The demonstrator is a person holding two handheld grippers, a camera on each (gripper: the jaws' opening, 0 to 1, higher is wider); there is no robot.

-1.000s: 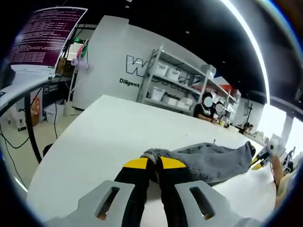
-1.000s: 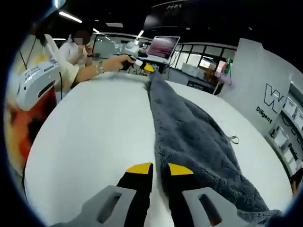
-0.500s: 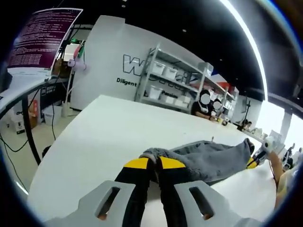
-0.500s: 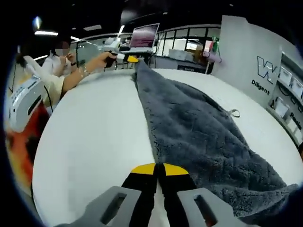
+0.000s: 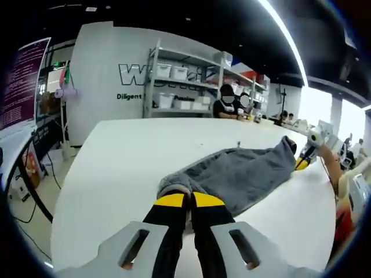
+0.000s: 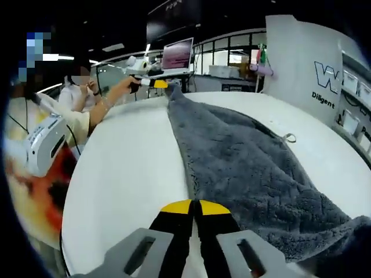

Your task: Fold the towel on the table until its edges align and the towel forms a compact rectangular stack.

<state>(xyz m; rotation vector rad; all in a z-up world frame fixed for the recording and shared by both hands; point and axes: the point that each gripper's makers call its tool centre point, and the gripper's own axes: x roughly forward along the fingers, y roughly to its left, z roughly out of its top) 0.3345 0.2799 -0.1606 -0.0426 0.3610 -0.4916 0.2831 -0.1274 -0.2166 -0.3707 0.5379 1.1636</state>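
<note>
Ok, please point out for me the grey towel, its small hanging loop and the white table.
towel (image 6: 243, 168), right gripper view, middle of the grey cloth
hanging loop (image 6: 288, 138), right gripper view, the loop itself
table (image 5: 127, 156), left gripper view, bare top

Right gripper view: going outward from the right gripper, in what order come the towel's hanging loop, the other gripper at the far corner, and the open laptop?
1. The hanging loop, right of the right gripper, at the towel's right edge.
2. The left gripper, at the towel's far corner, up the table.
3. The laptop, beyond the table's far edge.
</note>
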